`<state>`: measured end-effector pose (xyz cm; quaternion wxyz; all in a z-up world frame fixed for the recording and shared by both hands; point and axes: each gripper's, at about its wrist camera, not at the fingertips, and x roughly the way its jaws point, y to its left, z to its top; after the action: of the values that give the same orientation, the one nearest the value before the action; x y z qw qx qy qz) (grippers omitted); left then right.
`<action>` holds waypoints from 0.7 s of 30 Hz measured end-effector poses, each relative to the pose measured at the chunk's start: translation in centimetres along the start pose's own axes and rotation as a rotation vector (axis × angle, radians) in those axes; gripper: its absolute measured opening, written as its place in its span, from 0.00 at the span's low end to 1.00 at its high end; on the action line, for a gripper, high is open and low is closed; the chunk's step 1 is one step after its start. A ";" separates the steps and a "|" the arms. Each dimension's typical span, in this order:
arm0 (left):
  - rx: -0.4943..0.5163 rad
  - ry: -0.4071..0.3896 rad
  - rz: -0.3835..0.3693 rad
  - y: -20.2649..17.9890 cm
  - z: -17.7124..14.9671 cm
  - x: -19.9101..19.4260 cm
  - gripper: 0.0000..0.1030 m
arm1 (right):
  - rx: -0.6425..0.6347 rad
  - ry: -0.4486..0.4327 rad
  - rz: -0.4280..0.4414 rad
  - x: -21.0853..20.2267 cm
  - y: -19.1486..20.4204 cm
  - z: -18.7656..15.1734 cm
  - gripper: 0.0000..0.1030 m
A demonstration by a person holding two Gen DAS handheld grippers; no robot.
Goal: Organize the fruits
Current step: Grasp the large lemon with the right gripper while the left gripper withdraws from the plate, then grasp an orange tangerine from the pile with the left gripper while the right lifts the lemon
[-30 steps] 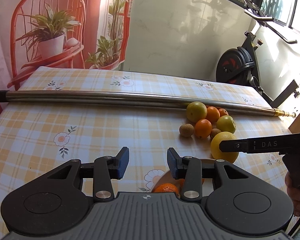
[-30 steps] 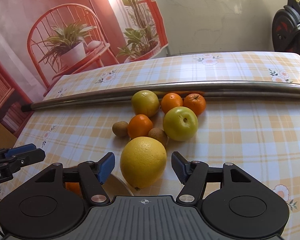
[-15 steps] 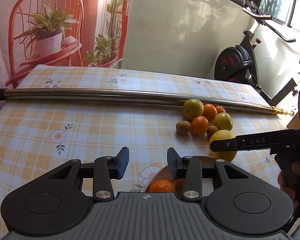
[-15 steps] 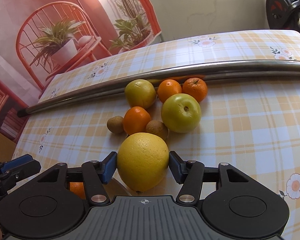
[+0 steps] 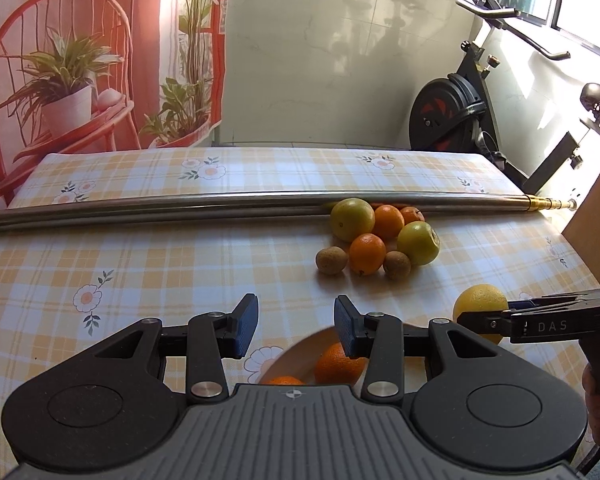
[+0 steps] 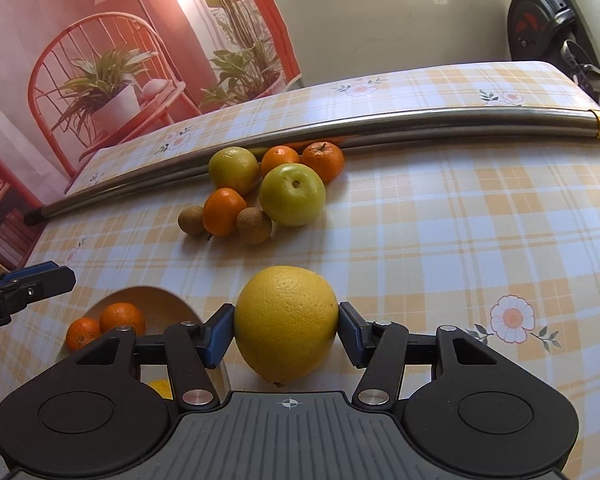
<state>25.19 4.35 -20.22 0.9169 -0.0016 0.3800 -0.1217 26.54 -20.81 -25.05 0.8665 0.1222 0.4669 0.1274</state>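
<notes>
My right gripper (image 6: pixel 286 330) is shut on a large yellow citrus fruit (image 6: pixel 286 322) and holds it lifted above the checked tablecloth; the fruit also shows in the left wrist view (image 5: pixel 480 304). A wooden bowl (image 6: pixel 162 300) at the near left holds two oranges (image 6: pixel 122 318); it shows in the left wrist view (image 5: pixel 300 354). My left gripper (image 5: pixel 296 324) is open and empty above the bowl. A cluster of fruit (image 6: pixel 268 188) lies farther back: green apples, oranges and brown kiwis, also seen in the left wrist view (image 5: pixel 376 236).
A long steel pole (image 5: pixel 228 204) lies across the table behind the fruit cluster. An exercise bike (image 5: pixel 468 116) stands past the far right corner. The table's right edge (image 5: pixel 580 256) is near the held fruit.
My right gripper has closed on the yellow fruit, lifted it off the table and drawn it back from the cluster. The left gripper has stayed open, rising slightly.
</notes>
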 end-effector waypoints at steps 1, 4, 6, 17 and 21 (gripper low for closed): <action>0.001 0.003 -0.006 -0.3 0.2 0.2 0.43 | -0.002 -0.001 -0.005 -0.2 -0.3 -0.1 0.50; -0.021 0.040 -0.036 -0.8 1.1 1.2 0.43 | -0.009 -0.006 -0.019 -0.6 -1.0 -0.2 0.50; -0.033 0.050 -0.050 -1.2 1.7 2.0 0.43 | -0.011 -0.010 -0.023 -0.8 -1.4 -0.2 0.50; 0.054 0.050 -0.082 -4.1 6.2 7.2 0.38 | 0.047 -0.021 -0.020 -1.4 -4.8 0.3 0.50; 0.159 0.106 -0.089 -5.1 6.0 9.4 0.38 | 0.072 -0.028 -0.012 -1.5 -5.5 0.3 0.50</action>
<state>34.65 -3.29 -22.07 0.8865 0.0610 0.4167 -0.1920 26.60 -26.46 -25.52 0.8687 0.1522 0.4599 0.1036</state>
